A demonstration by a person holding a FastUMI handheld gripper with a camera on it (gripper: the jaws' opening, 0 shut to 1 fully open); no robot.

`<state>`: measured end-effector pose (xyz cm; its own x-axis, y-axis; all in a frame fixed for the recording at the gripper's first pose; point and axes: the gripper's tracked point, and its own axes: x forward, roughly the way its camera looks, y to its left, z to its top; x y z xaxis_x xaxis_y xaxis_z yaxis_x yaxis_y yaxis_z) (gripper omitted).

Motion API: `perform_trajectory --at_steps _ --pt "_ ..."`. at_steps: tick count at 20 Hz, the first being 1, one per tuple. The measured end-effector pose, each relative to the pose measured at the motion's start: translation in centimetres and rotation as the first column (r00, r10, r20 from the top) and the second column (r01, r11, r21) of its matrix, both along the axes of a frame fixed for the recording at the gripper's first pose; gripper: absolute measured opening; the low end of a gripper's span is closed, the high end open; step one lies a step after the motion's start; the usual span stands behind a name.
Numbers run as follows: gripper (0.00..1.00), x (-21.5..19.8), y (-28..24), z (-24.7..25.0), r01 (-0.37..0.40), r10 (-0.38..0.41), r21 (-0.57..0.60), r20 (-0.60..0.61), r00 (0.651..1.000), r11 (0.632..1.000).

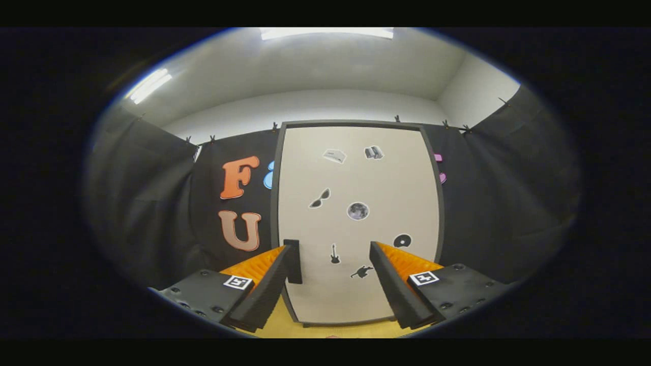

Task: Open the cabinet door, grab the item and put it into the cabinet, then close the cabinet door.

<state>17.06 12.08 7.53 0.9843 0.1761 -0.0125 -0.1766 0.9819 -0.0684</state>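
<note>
Directly ahead of the spread, empty gripper [333, 259] stands the closed, sticker-dotted beige cabinet door [356, 223] with dark frame, probably rigid and light-swinging, best gripped at its left edge.

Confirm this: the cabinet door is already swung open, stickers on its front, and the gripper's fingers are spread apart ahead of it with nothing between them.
Not quite. In the gripper view the cabinet door is shut, flat in its dark frame. The rest holds: stickers dot its front, and the gripper is open, holding nothing.
</note>
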Motion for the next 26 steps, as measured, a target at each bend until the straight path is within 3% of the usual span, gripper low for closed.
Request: perform_trajectory --at_steps 4,10,16,21,26 --pt "0.97 4.9 2.4 -1.3 -0.033 0.033 0.003 -0.046 0.998 0.999" --pt "0.97 8.8 7.2 -8.0 -0.090 0.088 -0.002 -0.187 0.978 0.996" --pt "0.96 11.1 8.4 -10.7 -0.039 0.032 -0.031 -0.210 0.977 0.999" --pt "0.85 12.3 8.0 -12.2 0.009 -0.021 -0.053 -0.233 0.972 0.999" --pt "0.67 12.7 7.1 -12.3 0.054 -0.064 -0.053 -0.220 0.973 0.997"
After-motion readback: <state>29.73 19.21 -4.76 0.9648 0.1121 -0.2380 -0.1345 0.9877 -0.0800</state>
